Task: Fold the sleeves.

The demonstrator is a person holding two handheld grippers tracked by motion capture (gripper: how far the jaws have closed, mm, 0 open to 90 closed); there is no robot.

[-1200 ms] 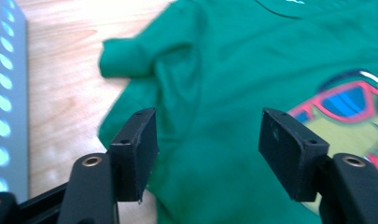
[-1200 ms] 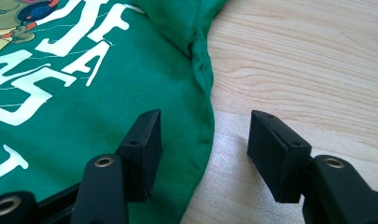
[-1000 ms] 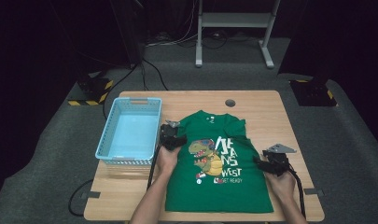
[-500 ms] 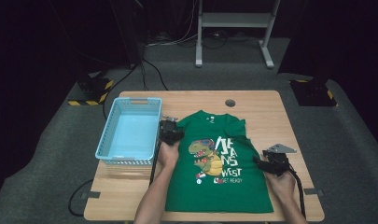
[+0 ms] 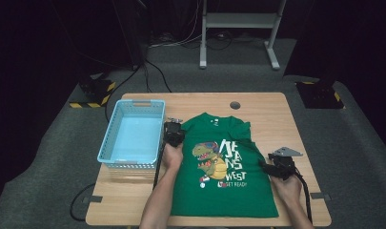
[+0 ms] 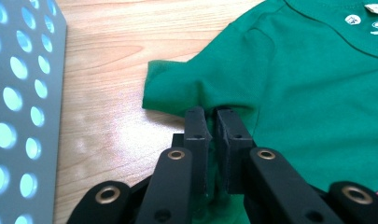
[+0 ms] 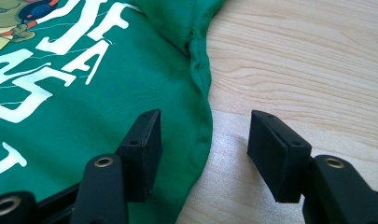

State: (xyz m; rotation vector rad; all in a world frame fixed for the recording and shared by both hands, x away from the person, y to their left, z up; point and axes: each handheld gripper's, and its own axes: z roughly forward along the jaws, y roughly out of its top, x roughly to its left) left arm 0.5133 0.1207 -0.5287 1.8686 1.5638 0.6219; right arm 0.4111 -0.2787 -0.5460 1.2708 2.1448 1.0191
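A green cotton T-shirt [image 5: 219,171] lies flat, print up, on the light wooden table [image 5: 271,109], its collar toward twelve o'clock and its hem toward six in the high view. The chest carries a cartoon dinosaur [image 5: 208,160] in sunglasses and, beside it in white block letters, "JEANS WEST", with a smaller line underneath that ends in "READY". In the left gripper view a small white neck label [image 6: 376,7] sits inside the collar; its lettering is too small to read.

The left gripper [image 5: 173,133], at the shirt's nine-to-ten o'clock side, has its jaws pressed together on a fold of cloth just below the short sleeve [image 6: 177,88], which lies crumpled on the wood. A pale blue perforated plastic basket [image 5: 133,138] stands just beside it, at nine o'clock of the shirt.

The right gripper [image 5: 276,167] rests at the shirt's three o'clock edge with its jaws spread: in the right gripper view one jaw stands over the green cloth, the other over bare wood, and the side seam [image 7: 201,74] runs between them.
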